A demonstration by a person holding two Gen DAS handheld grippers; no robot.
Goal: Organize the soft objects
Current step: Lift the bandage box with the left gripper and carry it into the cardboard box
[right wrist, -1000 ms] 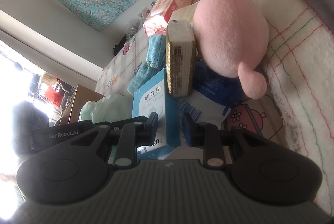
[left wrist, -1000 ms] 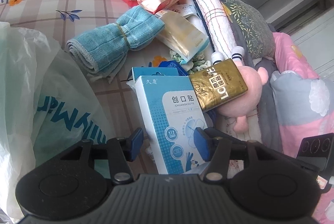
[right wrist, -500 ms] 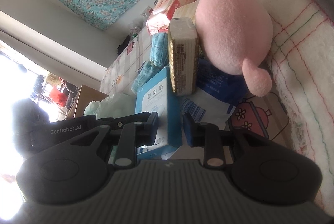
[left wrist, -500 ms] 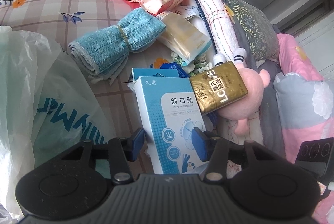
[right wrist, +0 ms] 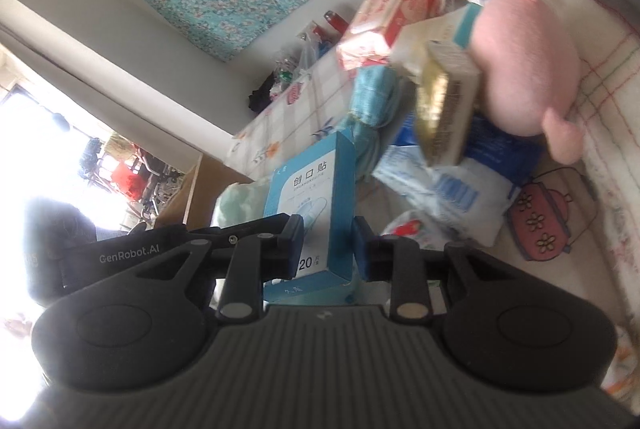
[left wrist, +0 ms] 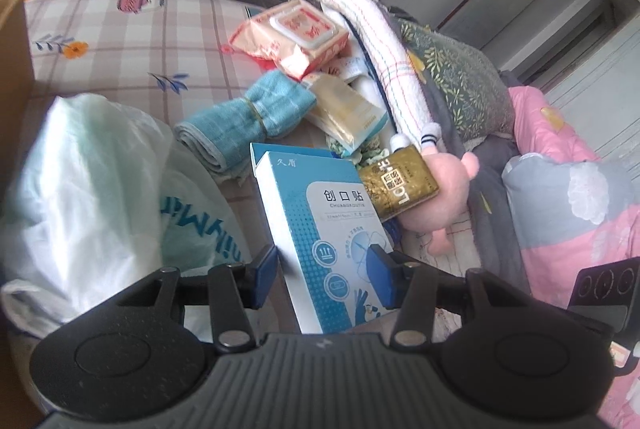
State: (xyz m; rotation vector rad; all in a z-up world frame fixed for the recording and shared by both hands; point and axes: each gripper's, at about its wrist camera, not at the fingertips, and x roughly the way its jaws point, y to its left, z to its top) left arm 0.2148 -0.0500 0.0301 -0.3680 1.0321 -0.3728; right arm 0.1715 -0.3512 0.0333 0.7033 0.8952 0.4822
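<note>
Both wrist cams close, sharing blue box [left wrist: 320,229] [right wrist: 320,205].

**A checked bed sheet under a heap of soft goods**

The bed [left wrist: 120,41] wore a pink-and-grey checked sheet printed with flowers. In the left wrist view, a rolled blue towel [left wrist: 244,125] lay at centre, a red wet-wipes pack [left wrist: 296,33] at its 1 o'clock, a pale green plastic bag [left wrist: 100,189] at its 8 o'clock. A cardboard box [left wrist: 14,45] stood at 9 o'clock, and a white striped towel [left wrist: 380,41] lay at 2 o'clock.
</note>
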